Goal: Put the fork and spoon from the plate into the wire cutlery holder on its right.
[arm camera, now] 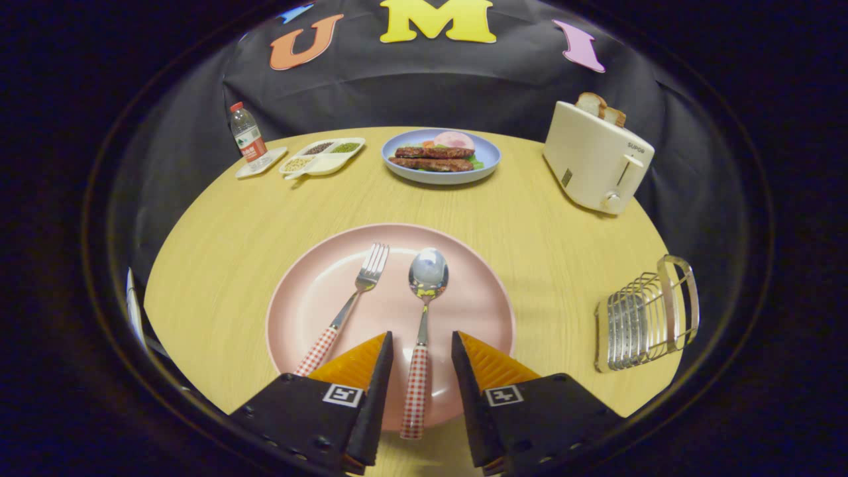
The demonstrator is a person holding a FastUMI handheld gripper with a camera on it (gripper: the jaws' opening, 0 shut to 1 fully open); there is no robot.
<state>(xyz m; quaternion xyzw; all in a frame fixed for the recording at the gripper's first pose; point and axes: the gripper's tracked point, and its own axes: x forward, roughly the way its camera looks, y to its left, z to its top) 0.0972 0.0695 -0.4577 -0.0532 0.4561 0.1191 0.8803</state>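
The jaws [422, 344] stand apart above the near part of a pink plate [318, 291], and the checked handle of the spoon [424, 311] lies in the gap between them, touched by neither finger. The spoon lies lengthwise on the plate, its shiny bowl pointing away, beyond the fingers, and its handle end reaching over the plate's near rim. The fork [350, 306] lies just beside it, to its left, slanted, tines away, with its checked handle running down behind the left finger. The plate sits on a round wooden desk [218, 265]. The wire cutlery holder [646, 318] stands on the desk well to the right of the plate, near the desk's edge, with nothing seen in it. Beyond the plate, at the far side of the desk, are a blue plate of food [487, 156], a cream toaster [595, 159] with bread in it, a divided dish [324, 165] of grains and a small water bottle [248, 136] on a tray
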